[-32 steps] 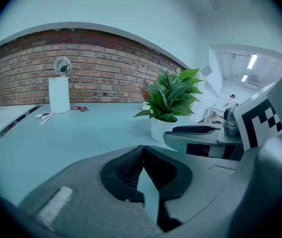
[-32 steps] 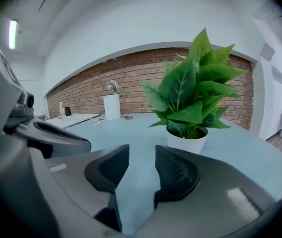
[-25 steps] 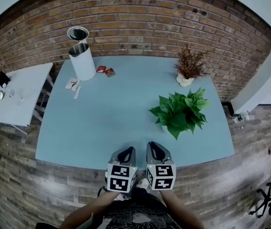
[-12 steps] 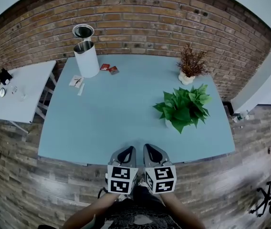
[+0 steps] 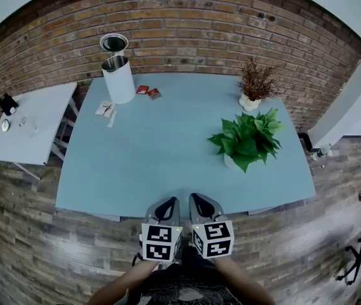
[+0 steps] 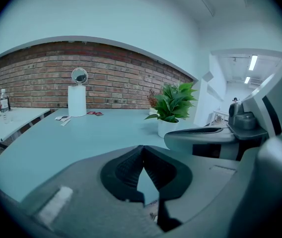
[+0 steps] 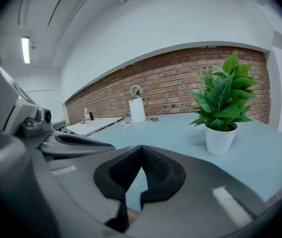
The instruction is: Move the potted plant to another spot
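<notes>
The green potted plant (image 5: 247, 142) stands in a white pot on the right half of the light blue table (image 5: 155, 164). It also shows as the plant (image 6: 172, 105) in the left gripper view and as the plant (image 7: 221, 108) in the right gripper view. My left gripper (image 5: 166, 205) and right gripper (image 5: 201, 203) hover side by side over the table's near edge, well short of the plant. In their own views the left gripper (image 6: 142, 148) and right gripper (image 7: 141, 148) are shut with nothing between the jaws.
A dried brown plant (image 5: 254, 88) in a small pot stands behind the green one. At the far left corner are a white cylinder bin (image 5: 118, 78), a round mirror (image 5: 114, 43), red packets (image 5: 147, 92) and papers (image 5: 106, 110). A white side table (image 5: 28, 122) is to the left, against the brick wall.
Both grippers have drawn back a little toward the table's near edge, still side by side. The plant has not moved on the table.
</notes>
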Action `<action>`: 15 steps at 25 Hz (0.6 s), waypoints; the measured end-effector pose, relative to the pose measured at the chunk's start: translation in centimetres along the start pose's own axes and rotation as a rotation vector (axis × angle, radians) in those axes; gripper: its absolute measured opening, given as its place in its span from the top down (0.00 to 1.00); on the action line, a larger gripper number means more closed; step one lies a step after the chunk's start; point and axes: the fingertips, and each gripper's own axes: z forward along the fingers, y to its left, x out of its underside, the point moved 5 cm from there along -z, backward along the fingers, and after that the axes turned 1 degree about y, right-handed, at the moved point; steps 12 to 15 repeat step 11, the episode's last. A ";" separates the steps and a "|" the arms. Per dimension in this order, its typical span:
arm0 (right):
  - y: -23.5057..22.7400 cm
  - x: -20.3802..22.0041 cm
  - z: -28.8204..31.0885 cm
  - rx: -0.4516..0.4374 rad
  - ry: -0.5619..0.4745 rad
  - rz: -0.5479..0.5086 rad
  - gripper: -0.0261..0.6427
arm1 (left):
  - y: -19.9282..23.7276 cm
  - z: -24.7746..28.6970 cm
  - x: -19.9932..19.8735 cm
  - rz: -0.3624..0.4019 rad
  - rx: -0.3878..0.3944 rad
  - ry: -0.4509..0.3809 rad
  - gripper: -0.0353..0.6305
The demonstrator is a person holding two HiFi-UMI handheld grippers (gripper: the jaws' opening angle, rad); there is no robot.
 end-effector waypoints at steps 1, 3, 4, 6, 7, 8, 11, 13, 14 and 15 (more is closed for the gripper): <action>0.2 0.0 0.0 -0.003 -0.001 -0.002 0.95 | 0.1 -0.1 0.1 -0.001 -0.001 0.000 0.95; 0.6 0.0 0.0 -0.009 -0.001 -0.005 0.95 | 0.2 -0.3 0.3 -0.003 -0.001 0.002 0.95; 0.7 0.0 0.0 -0.011 -0.001 -0.006 0.95 | 0.2 -0.4 0.4 -0.005 -0.002 0.002 0.95; 0.9 0.0 0.1 -0.013 0.000 -0.008 0.95 | 0.3 -0.5 0.4 -0.007 -0.002 0.001 0.95; 0.9 0.0 0.1 -0.014 -0.001 -0.008 0.95 | 0.3 -0.5 0.4 -0.008 -0.001 0.000 0.95; 1.0 -0.1 0.1 -0.014 -0.002 -0.007 0.95 | 0.3 -0.6 0.4 -0.007 -0.001 -0.001 0.95; 1.0 -0.2 0.1 -0.015 -0.003 -0.004 0.95 | 0.4 -0.7 0.2 -0.005 0.002 -0.004 0.95; 1.0 -0.2 0.1 -0.015 -0.003 -0.004 0.95 | 0.4 -0.7 0.2 -0.005 0.002 -0.004 0.95; 1.0 -0.2 0.1 -0.015 -0.003 -0.004 0.95 | 0.4 -0.7 0.2 -0.005 0.002 -0.004 0.95; 1.0 -0.2 0.1 -0.015 -0.003 -0.004 0.95 | 0.4 -0.7 0.2 -0.005 0.002 -0.004 0.95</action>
